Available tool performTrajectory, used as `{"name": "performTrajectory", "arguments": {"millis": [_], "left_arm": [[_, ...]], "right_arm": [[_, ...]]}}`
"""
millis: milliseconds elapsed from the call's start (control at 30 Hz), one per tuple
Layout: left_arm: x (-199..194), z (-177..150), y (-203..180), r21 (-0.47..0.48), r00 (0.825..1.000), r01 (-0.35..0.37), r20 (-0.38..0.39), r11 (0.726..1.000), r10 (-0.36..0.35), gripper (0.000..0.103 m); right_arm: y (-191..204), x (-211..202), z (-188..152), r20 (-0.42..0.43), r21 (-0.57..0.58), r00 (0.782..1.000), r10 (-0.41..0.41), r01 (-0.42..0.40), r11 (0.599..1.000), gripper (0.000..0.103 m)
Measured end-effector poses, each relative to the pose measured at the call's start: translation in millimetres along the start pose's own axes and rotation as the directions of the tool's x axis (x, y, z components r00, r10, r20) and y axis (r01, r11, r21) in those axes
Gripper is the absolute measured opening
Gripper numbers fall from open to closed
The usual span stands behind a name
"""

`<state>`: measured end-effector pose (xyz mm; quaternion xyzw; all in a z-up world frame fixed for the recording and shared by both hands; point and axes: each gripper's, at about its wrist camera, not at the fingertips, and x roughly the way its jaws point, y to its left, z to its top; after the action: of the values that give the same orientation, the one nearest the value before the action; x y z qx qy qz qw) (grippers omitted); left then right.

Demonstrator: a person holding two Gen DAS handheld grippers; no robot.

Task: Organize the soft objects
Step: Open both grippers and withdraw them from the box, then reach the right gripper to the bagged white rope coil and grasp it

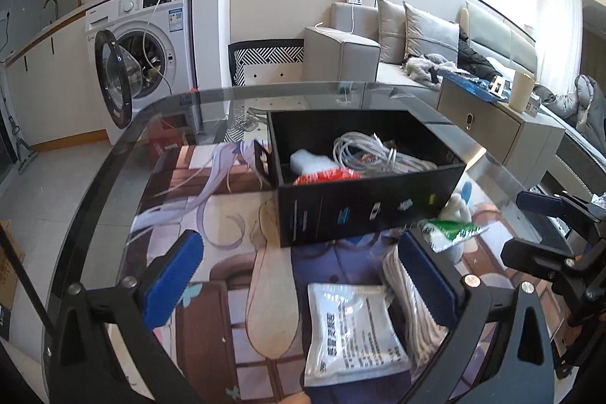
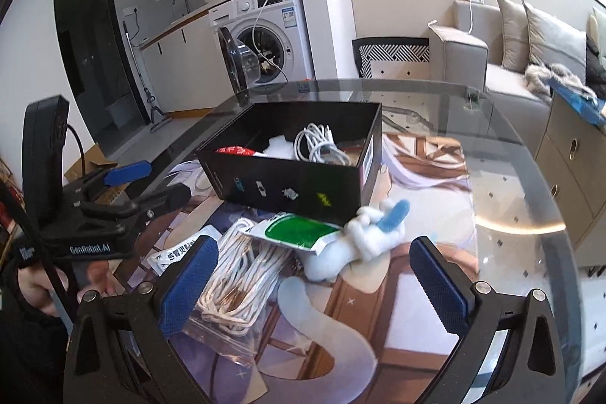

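Note:
A black box [image 1: 363, 211] [image 2: 295, 192] stands on the glass table and holds a white cable coil [image 1: 378, 150] [image 2: 318, 146], a white soft item [image 1: 310, 161] and a red packet [image 1: 325, 175] [image 2: 235, 151]. In front of it lie a white plush toy with a blue part [image 2: 363, 237], a green-and-white pouch [image 2: 295, 230] [image 1: 450, 230], a bagged white cable bundle [image 2: 238, 275] [image 1: 409, 305] and a white sachet [image 1: 352, 332]. My left gripper [image 1: 299, 283] is open above the sachet. My right gripper [image 2: 314, 286] is open above the plush and bundle, holding nothing.
The round glass table [image 2: 511, 222] lies over a printed mat [image 1: 227, 252]. A washing machine [image 1: 144, 63] with an open door stands at the back left, a grey sofa [image 1: 416, 40] at the back right, and a beige cabinet [image 2: 568, 154] to the right.

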<state>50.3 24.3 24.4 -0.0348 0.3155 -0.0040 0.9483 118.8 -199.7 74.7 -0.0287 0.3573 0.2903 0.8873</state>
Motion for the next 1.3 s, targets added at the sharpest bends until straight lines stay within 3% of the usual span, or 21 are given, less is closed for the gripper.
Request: {"name": "performTrajectory", "arguments": {"millis": [367, 767, 1300], "left_arm": [[3.4, -13.0, 9.0, -0.015, 0.999, 0.0, -0.042, 1.0, 0.0, 0.103], [3.6, -20.1, 21.1, -0.051, 0.998, -0.007, -0.063, 0.999, 0.004, 0.103], [7.9, -21.4, 28.9, -0.066, 0.997, 0.0, -0.073, 0.998, -0.005, 0.103]], "right_arm": [[-3.4, 10.1, -11.9, -0.059, 0.095, 0.998, -0.026, 0.031, 0.995, 0.103], [6.7, 23.9, -20.6, -0.105, 0.145, 0.994, 0.01, 0.005, 0.989, 0.102], [33.2, 53.3, -27.0, -0.162, 0.139, 0.987, 0.024, -0.001, 0.99, 0.102]]}}
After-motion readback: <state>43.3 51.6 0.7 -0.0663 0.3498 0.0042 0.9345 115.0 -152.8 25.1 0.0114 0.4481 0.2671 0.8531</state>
